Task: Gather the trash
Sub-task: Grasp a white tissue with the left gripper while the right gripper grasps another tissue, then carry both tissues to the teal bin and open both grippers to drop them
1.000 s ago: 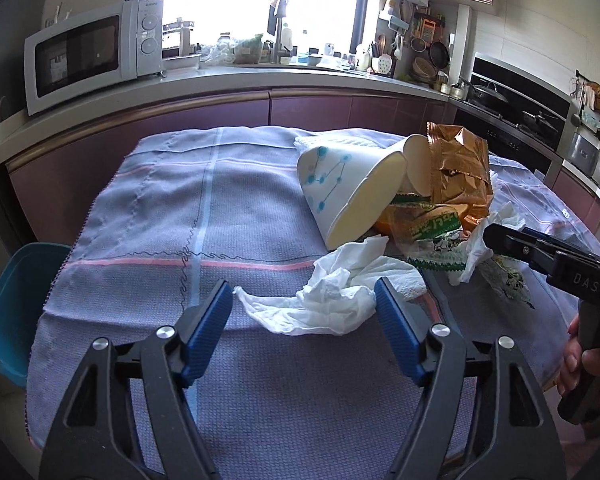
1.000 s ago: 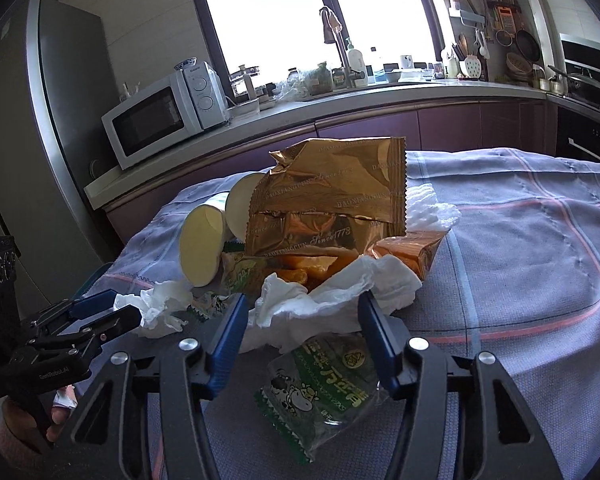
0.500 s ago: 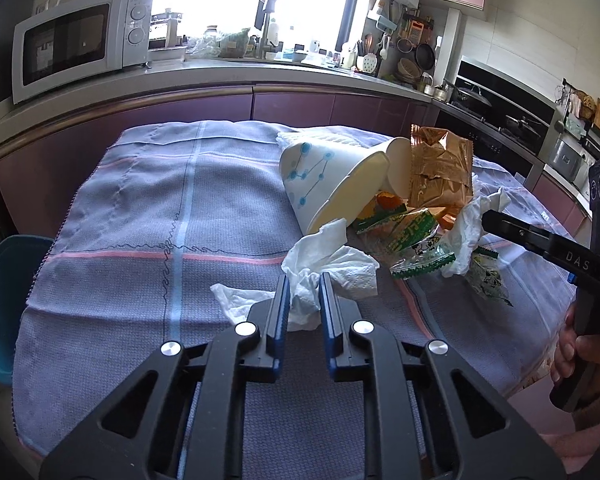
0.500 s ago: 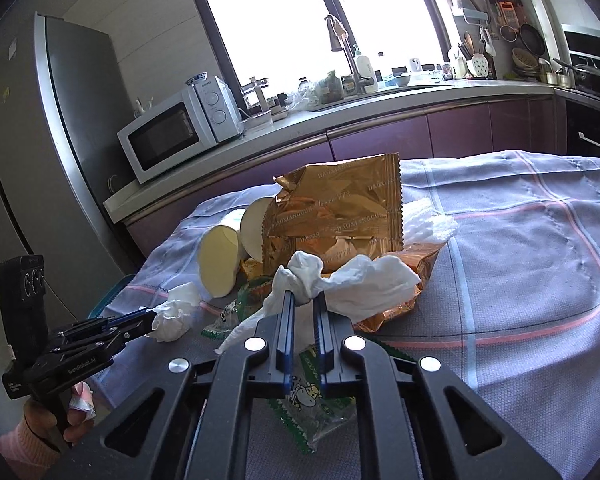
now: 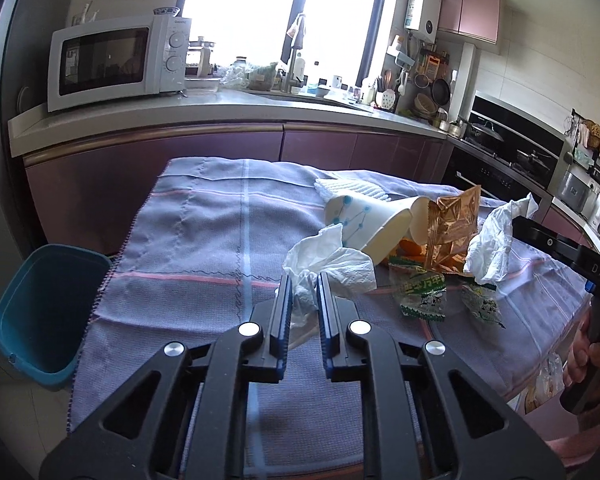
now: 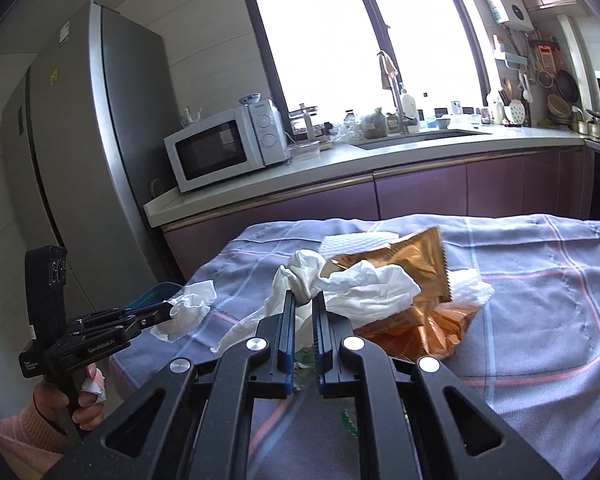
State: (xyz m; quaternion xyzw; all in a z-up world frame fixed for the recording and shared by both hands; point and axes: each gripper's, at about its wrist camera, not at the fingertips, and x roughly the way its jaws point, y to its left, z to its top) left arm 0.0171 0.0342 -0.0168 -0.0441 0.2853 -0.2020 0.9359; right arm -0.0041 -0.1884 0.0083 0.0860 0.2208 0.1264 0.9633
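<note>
Clothed table [image 5: 204, 240]: left gripper [image 5: 304, 288], right gripper [image 6: 303, 307] each pinching tissue beside wrappers [image 5: 453, 232].

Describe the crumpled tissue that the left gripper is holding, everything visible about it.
The tissue is white, thin, creased paper, bunched into a loose wad. One twisted end is pinched between the blue-padded fingers of the left gripper, which is shut on it; the rest fans up and to the right. In the right wrist view it hangs from the gripper tip, apparently lifted off the tablecloth. In the left wrist view it overlaps the tipped paper cup behind it; contact cannot be told.
</note>
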